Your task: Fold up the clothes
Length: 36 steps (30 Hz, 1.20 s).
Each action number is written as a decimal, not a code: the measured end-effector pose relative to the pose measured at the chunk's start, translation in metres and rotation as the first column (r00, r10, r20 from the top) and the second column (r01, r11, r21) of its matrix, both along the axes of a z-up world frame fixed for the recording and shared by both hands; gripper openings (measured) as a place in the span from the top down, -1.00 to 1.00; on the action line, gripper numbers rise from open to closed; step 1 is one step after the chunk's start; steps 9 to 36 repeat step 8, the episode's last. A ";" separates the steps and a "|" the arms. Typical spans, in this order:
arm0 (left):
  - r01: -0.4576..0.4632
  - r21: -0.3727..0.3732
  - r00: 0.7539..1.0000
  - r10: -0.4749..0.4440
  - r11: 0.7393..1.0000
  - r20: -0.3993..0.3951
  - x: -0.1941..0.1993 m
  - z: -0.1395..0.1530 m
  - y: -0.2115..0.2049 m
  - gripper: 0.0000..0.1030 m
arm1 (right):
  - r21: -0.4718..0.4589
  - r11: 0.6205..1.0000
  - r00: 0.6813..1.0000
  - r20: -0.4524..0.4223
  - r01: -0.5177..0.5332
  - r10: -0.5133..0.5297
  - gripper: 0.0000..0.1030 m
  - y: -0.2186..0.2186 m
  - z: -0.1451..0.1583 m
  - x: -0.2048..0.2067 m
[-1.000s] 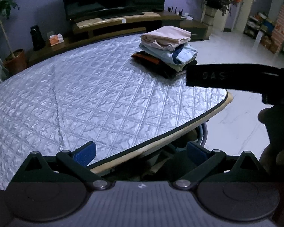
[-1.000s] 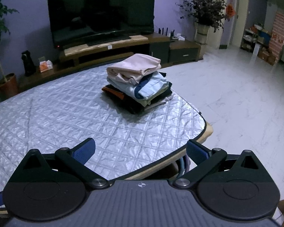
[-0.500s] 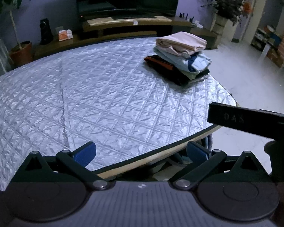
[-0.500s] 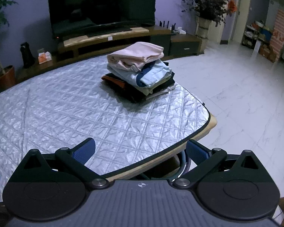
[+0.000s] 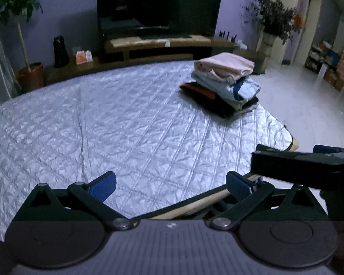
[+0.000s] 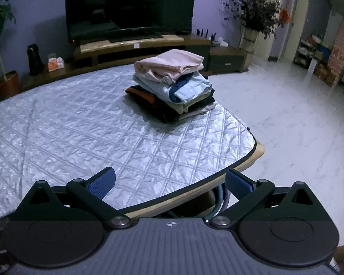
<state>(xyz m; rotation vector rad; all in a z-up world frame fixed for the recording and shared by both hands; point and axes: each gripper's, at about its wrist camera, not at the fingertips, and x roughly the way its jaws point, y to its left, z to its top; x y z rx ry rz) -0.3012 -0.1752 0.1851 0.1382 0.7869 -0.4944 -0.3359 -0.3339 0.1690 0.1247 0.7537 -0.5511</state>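
A stack of folded clothes (image 5: 224,84) lies near the right end of the table with the quilted silver cover (image 5: 126,126), a pink garment on top, light blue, beige, black and orange ones below. The stack also shows in the right wrist view (image 6: 172,89). My left gripper (image 5: 170,186) is open and empty over the table's near edge. My right gripper (image 6: 170,184) is open and empty at the near edge, well short of the stack. The body of the right gripper (image 5: 305,167) shows at the right of the left wrist view.
A TV (image 6: 128,6) on a low wooden stand (image 6: 135,45) is behind the table. Potted plants stand at the left (image 5: 18,34) and right (image 6: 252,11). White tiled floor (image 6: 298,126) lies to the right of the table's wooden edge (image 6: 259,151).
Both grippers have pulled back and shifted a little left, so more table top shows. The right gripper's body has dropped lower in the left wrist view. Both stay open.
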 end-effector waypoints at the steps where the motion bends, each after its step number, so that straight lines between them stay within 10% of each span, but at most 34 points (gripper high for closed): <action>1: 0.002 -0.002 1.000 -0.002 1.000 0.001 0.000 -0.001 0.000 -0.88 | -0.012 1.000 1.000 0.000 -0.007 0.007 -1.00 0.002 -0.003 0.001; 36: -0.020 0.014 0.999 0.021 1.000 -0.034 0.007 -0.014 0.010 -0.89 | -0.004 0.999 0.999 -0.001 -0.052 0.052 -1.00 0.007 -0.030 0.011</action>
